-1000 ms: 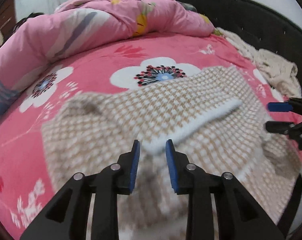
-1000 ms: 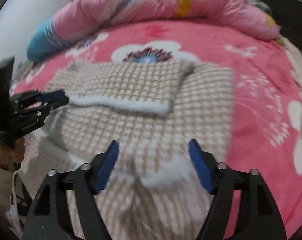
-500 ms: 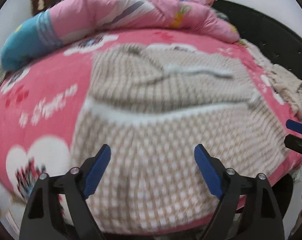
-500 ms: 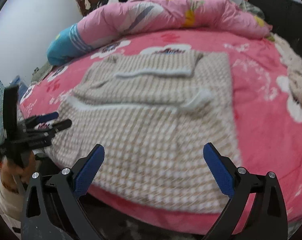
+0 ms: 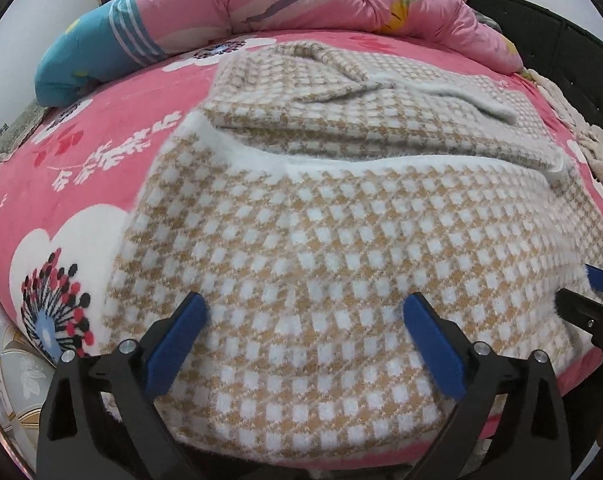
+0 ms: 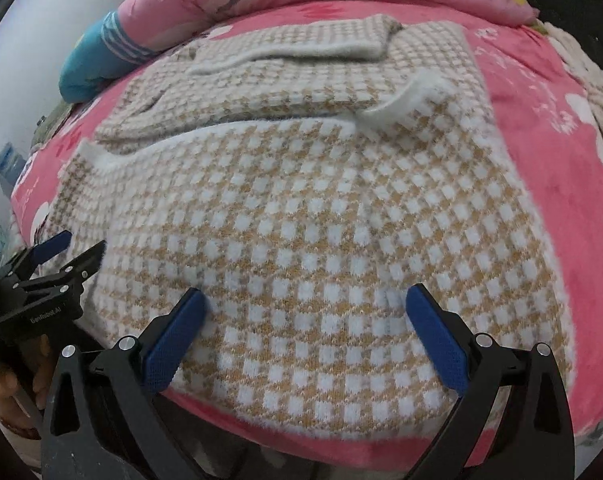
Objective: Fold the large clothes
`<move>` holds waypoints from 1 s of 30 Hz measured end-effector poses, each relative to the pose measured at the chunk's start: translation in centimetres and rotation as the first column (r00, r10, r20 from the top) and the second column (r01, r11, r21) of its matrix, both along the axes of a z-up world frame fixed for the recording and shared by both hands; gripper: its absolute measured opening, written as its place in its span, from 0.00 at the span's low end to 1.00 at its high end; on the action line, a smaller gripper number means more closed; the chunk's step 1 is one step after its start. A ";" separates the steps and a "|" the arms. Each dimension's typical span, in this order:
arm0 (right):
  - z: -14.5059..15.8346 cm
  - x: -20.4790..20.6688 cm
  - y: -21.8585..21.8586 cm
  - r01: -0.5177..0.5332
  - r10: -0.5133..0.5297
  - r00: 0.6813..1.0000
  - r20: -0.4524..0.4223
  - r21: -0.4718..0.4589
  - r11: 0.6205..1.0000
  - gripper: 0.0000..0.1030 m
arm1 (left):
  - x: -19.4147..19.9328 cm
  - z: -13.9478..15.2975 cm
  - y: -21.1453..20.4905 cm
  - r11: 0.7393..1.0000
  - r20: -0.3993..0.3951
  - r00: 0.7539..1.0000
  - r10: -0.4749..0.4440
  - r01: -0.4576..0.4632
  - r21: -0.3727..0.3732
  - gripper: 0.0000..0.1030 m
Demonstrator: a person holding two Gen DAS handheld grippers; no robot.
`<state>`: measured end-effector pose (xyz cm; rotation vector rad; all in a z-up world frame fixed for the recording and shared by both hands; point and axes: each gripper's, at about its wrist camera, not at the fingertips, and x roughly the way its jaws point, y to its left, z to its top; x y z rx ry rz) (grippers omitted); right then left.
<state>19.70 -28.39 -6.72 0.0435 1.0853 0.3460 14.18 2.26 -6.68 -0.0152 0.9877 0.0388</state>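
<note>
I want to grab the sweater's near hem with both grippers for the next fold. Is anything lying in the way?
Nothing visible. Both the left gripper and right gripper stand open over the checked sweater, whose near hem lies bare at the bed's edge. The folded sleeves sit farther back.

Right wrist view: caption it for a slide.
Open right gripper above tan-and-white checked knit sweater, sleeves folded, on pink floral bedspread.

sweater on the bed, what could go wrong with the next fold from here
1. The sweater hem hangs at the bed's near edge, so a pinch from either open gripper, left or right, might catch the pink sheet too.
2. The folded sleeves lie loose on top; a quick lift may spill them.
</note>
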 end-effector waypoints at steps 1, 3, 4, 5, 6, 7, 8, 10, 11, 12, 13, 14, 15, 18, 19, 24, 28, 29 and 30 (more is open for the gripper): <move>0.0 0.1 0.0 0.004 -0.004 1.000 -0.007 0.001 1.000 0.92 | 0.0 0.0 0.0 1.000 -0.002 1.000 0.000 0.000 -0.004 0.95; 0.1 0.4 -0.6 0.010 -0.009 1.000 -0.019 0.006 1.000 0.92 | 0.0 0.1 -0.3 1.000 -0.003 1.000 0.001 -0.001 -0.003 0.95; 0.1 0.5 -0.7 0.014 -0.013 1.000 -0.027 0.006 1.000 0.92 | -0.1 0.1 -0.3 1.000 -0.004 1.000 0.001 -0.001 -0.003 0.95; 0.1 0.5 -0.8 0.012 -0.012 0.999 -0.034 0.001 1.000 0.93 | -0.1 0.1 -0.3 1.000 -0.004 1.000 0.001 -0.001 -0.003 0.95; 0.2 0.7 -0.7 0.007 -0.007 0.999 -0.039 -0.006 1.000 0.92 | 0.0 0.1 -0.3 1.000 -0.003 1.000 0.002 -0.002 -0.001 0.95; 0.3 0.8 -0.8 0.003 -0.003 0.999 -0.040 -0.010 1.000 0.92 | 0.0 0.1 -0.3 1.000 -0.002 1.000 0.002 -0.002 0.000 0.95; 0.3 1.1 -0.8 -0.001 0.000 0.999 -0.040 -0.012 1.000 0.92 | 0.1 0.2 -0.2 1.000 -0.003 1.000 0.003 -0.003 -0.001 0.95; 0.2 0.9 -0.9 0.003 -0.003 0.999 -0.033 -0.012 1.000 0.93 | 0.1 0.1 -0.3 1.000 -0.003 1.000 0.002 -0.002 -0.002 0.95; 0.2 0.8 -1.0 0.001 -0.001 0.999 -0.032 -0.013 1.000 0.93 | 0.0 0.1 -0.3 1.000 -0.003 1.000 0.003 -0.003 -0.001 0.95; 0.1 1.0 -0.8 0.001 -0.002 1.000 -0.029 -0.012 1.000 0.93 | -0.1 0.0 -0.2 1.000 -0.003 1.000 0.003 -0.003 -0.001 0.95; 0.1 0.9 -0.8 0.005 -0.006 1.000 -0.028 -0.009 1.000 0.93 | -0.1 0.0 -0.3 1.000 -0.004 1.000 0.003 -0.003 -0.001 0.95; 0.0 0.6 -0.7 0.007 -0.007 1.000 -0.030 -0.009 1.000 0.93 | 0.0 0.1 -0.2 1.000 -0.003 1.000 0.002 -0.002 -0.002 0.95; -0.1 0.5 -0.7 0.010 -0.010 1.000 -0.029 -0.008 1.000 0.93 | -0.1 0.0 -0.3 1.000 -0.004 1.000 0.002 -0.002 -0.002 0.95; -0.1 0.5 -0.8 0.006 -0.007 1.000 -0.027 -0.009 1.000 0.93 | -0.2 0.1 -0.4 1.000 -0.004 1.000 0.002 -0.002 -0.001 0.95; -0.1 0.7 -0.8 0.006 -0.006 1.000 -0.025 -0.008 1.000 0.93 | -0.1 0.1 -0.5 1.000 -0.003 1.000 0.003 -0.003 -0.001 0.95; -0.3 0.2 -0.7 0.010 -0.010 1.000 -0.004 -0.005 1.000 0.93 | 0.0 0.2 -0.5 1.000 -0.004 1.000 0.001 -0.001 -0.003 0.95; -0.4 -0.2 -0.7 0.015 -0.015 1.000 0.004 -0.010 1.000 0.93 | 0.0 0.1 -0.3 1.000 -0.002 1.000 0.000 0.000 -0.004 0.95; -0.4 -0.2 -0.7 0.011 -0.011 1.000 0.004 -0.013 1.000 0.93 | 0.0 0.2 -0.2 1.000 -0.003 1.000 -0.001 0.001 -0.004 0.95; -0.4 -0.3 -0.8 0.011 -0.011 1.000 0.002 -0.013 1.000 0.93 | 0.0 0.1 -0.2 1.000 -0.002 1.000 -0.001 0.001 -0.004 0.95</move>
